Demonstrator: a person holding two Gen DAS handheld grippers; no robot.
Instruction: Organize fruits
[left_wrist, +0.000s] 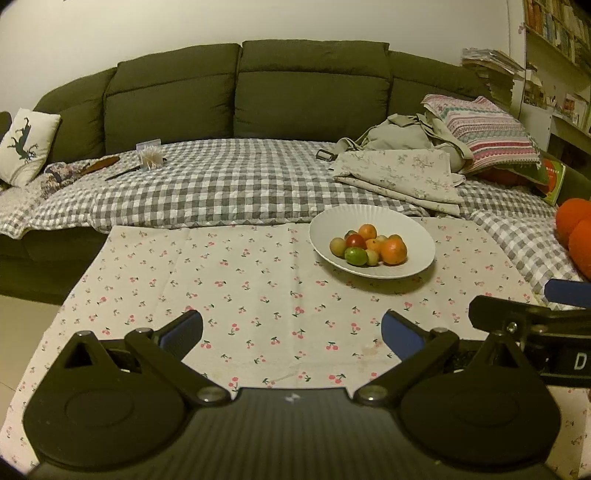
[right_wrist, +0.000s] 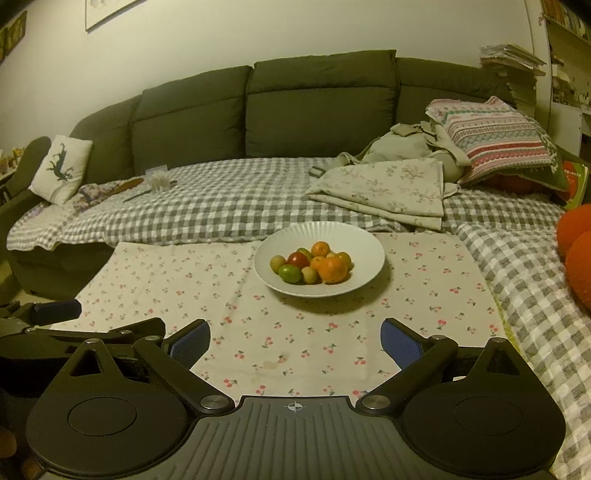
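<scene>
A white ribbed bowl (left_wrist: 402, 225) (right_wrist: 354, 240) sits on the far part of a cherry-print cloth (left_wrist: 240, 288) (right_wrist: 207, 284). It holds several small fruits: oranges (left_wrist: 393, 251) (right_wrist: 333, 269), a green lime (left_wrist: 355, 256) (right_wrist: 290, 273), a red fruit (left_wrist: 355, 240) (right_wrist: 298, 259) and pale yellowish ones. My left gripper (left_wrist: 291, 332) is open over the near cloth, well short of the bowl, with nothing between its blue pads. My right gripper (right_wrist: 295, 341) is likewise open and empty, with the bowl straight ahead. Each gripper shows at the edge of the other's view.
Behind the table is a green sofa (right_wrist: 321, 107) under a grey checked blanket (left_wrist: 229, 184), with folded cloth (right_wrist: 391, 188), a bag, a striped cushion (left_wrist: 487, 133) and a small pillow (left_wrist: 26, 144). Two orange round things (right_wrist: 578, 254) lie at the right edge. Bookshelves stand at the far right.
</scene>
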